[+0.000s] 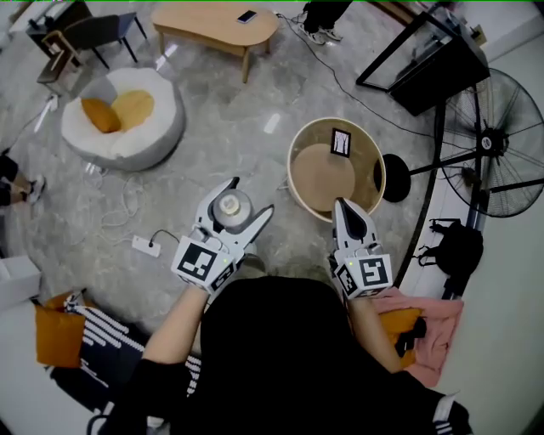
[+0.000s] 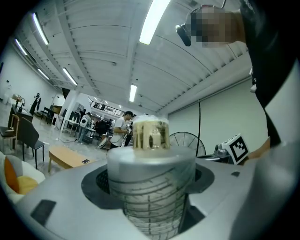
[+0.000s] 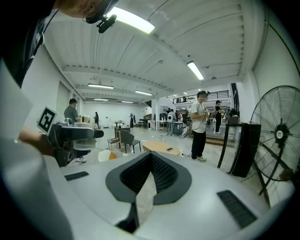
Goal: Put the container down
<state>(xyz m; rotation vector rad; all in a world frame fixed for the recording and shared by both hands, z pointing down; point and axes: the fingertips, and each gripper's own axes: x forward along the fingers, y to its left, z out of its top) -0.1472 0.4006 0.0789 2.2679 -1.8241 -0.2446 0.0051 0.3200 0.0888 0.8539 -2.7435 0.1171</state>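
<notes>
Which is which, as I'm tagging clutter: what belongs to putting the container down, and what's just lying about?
Job in hand: container; left gripper, its jaws shut on it.
Lying about: round bin; beanbag; fan; power strip; pink cloth; wooden table.

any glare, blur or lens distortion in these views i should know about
Head view: even light, fairly sharp, wide-angle bending toward the edges. Left gripper view: heavy fisheye with dark corners, the strip light blown out to white, the container so near the lens that it looks slightly soft. Right gripper view: the same fisheye and dark corners, the ceiling light glaring, the background room reasonably sharp.
</notes>
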